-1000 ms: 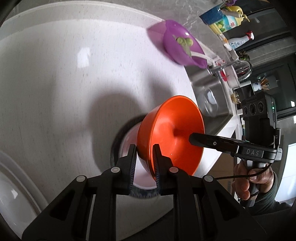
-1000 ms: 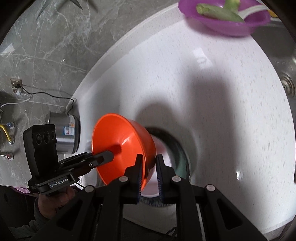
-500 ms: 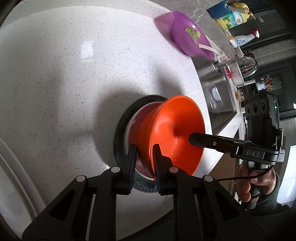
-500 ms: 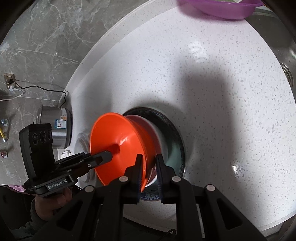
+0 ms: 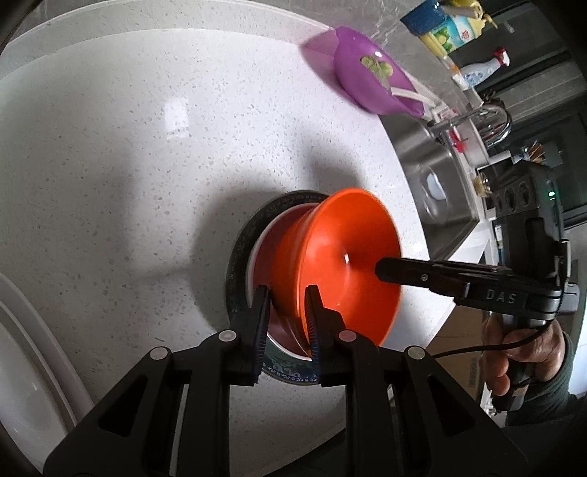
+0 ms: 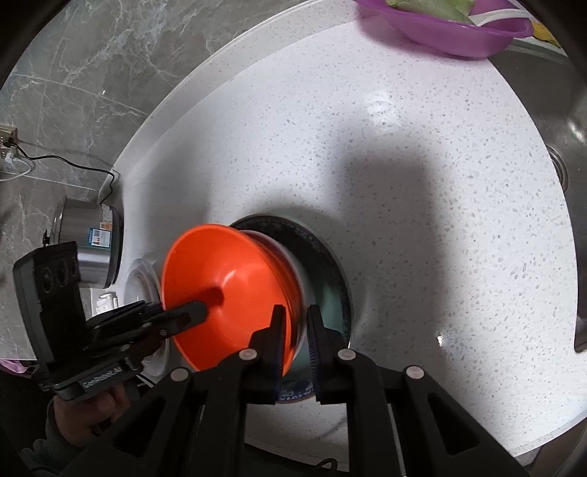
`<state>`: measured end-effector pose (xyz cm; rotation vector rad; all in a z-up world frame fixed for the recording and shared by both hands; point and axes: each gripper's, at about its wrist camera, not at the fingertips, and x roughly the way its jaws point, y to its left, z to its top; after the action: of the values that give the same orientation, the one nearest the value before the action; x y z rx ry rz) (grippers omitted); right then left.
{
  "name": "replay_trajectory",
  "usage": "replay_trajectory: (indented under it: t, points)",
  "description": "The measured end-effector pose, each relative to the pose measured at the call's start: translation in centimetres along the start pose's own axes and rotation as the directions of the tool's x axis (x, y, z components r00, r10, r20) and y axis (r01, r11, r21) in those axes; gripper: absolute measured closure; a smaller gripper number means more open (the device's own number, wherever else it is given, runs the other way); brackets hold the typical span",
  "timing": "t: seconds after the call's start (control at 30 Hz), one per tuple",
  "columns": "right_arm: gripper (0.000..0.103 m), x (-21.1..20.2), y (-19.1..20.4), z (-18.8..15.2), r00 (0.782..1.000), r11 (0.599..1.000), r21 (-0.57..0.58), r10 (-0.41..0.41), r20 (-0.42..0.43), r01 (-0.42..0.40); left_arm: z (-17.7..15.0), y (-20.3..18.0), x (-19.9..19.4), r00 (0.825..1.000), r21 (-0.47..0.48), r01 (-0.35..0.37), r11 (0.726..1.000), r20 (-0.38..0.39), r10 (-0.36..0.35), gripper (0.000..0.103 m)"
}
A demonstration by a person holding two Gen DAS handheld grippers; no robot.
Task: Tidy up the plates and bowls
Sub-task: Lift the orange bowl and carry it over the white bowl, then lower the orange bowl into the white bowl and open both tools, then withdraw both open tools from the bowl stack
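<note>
An orange bowl (image 5: 341, 249) (image 6: 227, 271) hangs tilted between both grippers, its base down inside a white bowl (image 5: 256, 257) (image 6: 293, 264). That white bowl stands on a dark blue patterned plate (image 5: 238, 249) (image 6: 326, 253) on the white counter. My left gripper (image 5: 287, 312) grips the orange rim on one side, its jaws starting to open. My right gripper (image 6: 295, 326) pinches the opposite rim, its jaws closing. Each view shows the other gripper's finger (image 5: 422, 275) (image 6: 183, 315) lying inside the orange bowl.
A purple bowl (image 5: 363, 84) (image 6: 440, 25) with greens sits at the counter's far side by the steel sink (image 5: 433, 172) (image 6: 550, 110) and faucet (image 5: 488, 117). A steel pot (image 6: 88, 249) and a white plate (image 6: 143, 279) stand left. The counter edge runs just below the plate.
Both grippers have come down with the orange bowl. Its base now sits in the white bowl, and the dark plate has come fully into view.
</note>
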<state>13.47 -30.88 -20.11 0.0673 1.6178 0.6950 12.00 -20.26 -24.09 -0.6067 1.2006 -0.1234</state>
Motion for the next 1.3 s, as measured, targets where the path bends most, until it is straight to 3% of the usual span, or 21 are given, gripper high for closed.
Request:
replay_trajectory:
  t: [0.2,0.47,0.57,0.67,1.0,1.07,1.13,1.2,1.3]
  points:
    - [0.089,0.9,0.0,-0.1,0.999,1.0,-0.006,-0.023,-0.022,0.023,0.1,0.3,-0.3,1.0,0.014,0.011,1.0,0.009,-0.012,0.083]
    - [0.09,1.1,0.3,-0.3,0.998,0.998,-0.022,-0.055,-0.022,0.054,0.3,-1.4,-0.1,0.998,0.117,-0.065,0.991,0.011,0.064,0.079]
    - [0.09,1.3,0.5,-0.3,0.998,0.998,-0.026,-0.063,-0.026,0.062,0.2,-2.1,0.0,0.999,0.146,-0.043,0.988,0.012,0.042,0.055]
    - [0.089,1.5,0.6,-0.2,0.995,0.995,-0.036,-0.09,-0.031,0.089,0.0,-3.1,-0.3,0.997,0.181,-0.079,0.98,0.039,0.073,0.019]
    - [0.084,0.5,0.5,-0.1,0.999,0.999,-0.014,-0.041,0.004,0.041,-0.1,-1.2,-2.8,0.994,0.115,-0.06,0.992,0.101,0.048,0.018]
    - [0.07,-0.9,0.4,0.0,0.999,1.0,-0.011,0.007,0.034,-0.007,-0.4,-0.2,-3.6,0.991,0.083,-0.079,0.993,0.113,0.07,0.018]
    - [0.036,-2.6,0.4,0.2,0.997,0.999,-0.028,0.034,0.072,-0.032,-0.8,1.2,-4.3,0.99,0.046,-0.082,0.996,0.119,0.076,0.018]
    - [0.027,-4.6,0.0,0.3,0.988,0.997,-0.058,0.061,0.138,-0.054,-1.2,2.7,-4.8,0.988,0.008,-0.099,0.995,0.12,0.098,0.018]
    - [0.025,-5.7,-1.7,0.5,0.984,0.996,-0.059,0.072,0.165,-0.063,-1.7,4.5,-4.8,0.987,-0.043,-0.123,0.991,0.102,0.127,0.018]
